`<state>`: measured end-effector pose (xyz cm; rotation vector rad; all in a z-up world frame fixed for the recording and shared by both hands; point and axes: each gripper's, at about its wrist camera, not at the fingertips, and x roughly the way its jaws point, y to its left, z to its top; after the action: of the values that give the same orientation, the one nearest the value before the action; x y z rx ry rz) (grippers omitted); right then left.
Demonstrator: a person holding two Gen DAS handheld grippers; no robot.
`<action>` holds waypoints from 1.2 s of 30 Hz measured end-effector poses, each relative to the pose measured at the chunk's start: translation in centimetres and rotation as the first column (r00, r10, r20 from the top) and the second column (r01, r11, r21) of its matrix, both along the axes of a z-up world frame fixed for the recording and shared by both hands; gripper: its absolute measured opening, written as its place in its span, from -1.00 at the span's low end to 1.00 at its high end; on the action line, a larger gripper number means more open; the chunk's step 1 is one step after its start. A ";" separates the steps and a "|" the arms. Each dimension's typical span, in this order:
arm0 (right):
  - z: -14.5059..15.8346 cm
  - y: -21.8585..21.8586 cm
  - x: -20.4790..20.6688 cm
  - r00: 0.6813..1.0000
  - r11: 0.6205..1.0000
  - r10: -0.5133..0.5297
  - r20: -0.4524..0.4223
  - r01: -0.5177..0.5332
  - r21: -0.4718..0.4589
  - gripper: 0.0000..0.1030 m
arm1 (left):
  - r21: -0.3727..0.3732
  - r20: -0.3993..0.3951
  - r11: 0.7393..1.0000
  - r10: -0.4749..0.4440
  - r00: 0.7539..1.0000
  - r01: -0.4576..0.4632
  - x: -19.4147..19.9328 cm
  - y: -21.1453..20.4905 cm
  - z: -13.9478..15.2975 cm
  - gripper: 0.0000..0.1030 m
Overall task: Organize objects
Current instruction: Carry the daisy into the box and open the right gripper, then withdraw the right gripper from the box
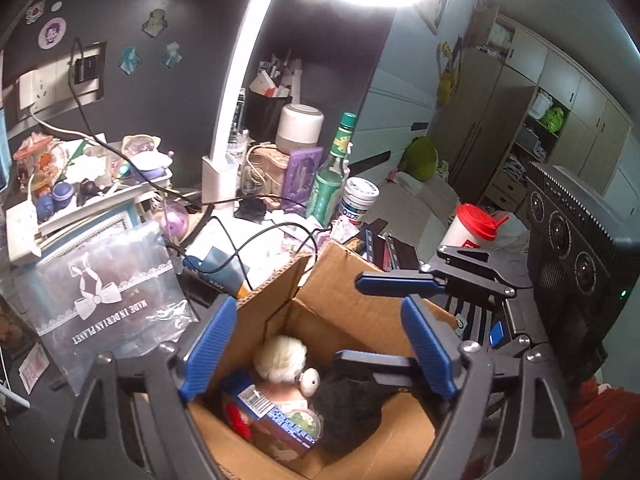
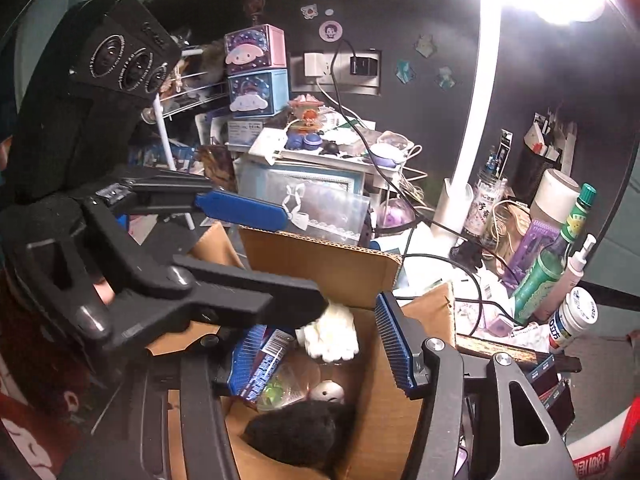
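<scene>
Down inside the cardboard box point(image 1: 320, 308) lie a soft white plush point(image 1: 282, 358) and a dark furry one point(image 1: 348, 412), light and squashy; pinch their bulk. Both left tongs point(image 1: 320, 354) and right tongs point(image 2: 320, 354) gape empty.

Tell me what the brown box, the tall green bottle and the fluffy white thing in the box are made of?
The box looks like plain matte corrugated cardboard; its cut flap edges show the wavy layer. The green bottle seems to be glass or clear plastic, since it shines and you can see into its neck; which one is hard to tell. The white thing looks like soft plush fabric, with a fuzzy, lumpy surface.
</scene>
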<state>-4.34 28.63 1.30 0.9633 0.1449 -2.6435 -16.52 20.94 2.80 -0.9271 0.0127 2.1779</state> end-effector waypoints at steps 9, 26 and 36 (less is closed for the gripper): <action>-0.3 -0.8 0.6 1.000 1.000 0.000 0.000 0.000 0.009 0.17 | -0.030 -0.055 0.995 0.089 0.995 -0.091 1.9 -2.8 0.3 0.73; 1.4 -5.9 4.9 0.985 0.997 0.070 -0.157 -0.067 0.025 0.91 | -0.022 -0.232 0.912 0.395 0.889 -0.411 10.7 -11.1 1.5 0.98; 0.9 -6.4 6.6 0.953 0.984 0.156 -0.259 -0.174 -0.048 0.98 | 0.039 -0.239 0.827 0.553 0.798 -0.561 12.7 -14.0 0.0 0.98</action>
<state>2.28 22.27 2.18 0.5592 0.1822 -2.5861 -3.84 6.91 2.78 -0.7350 -0.1244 2.8431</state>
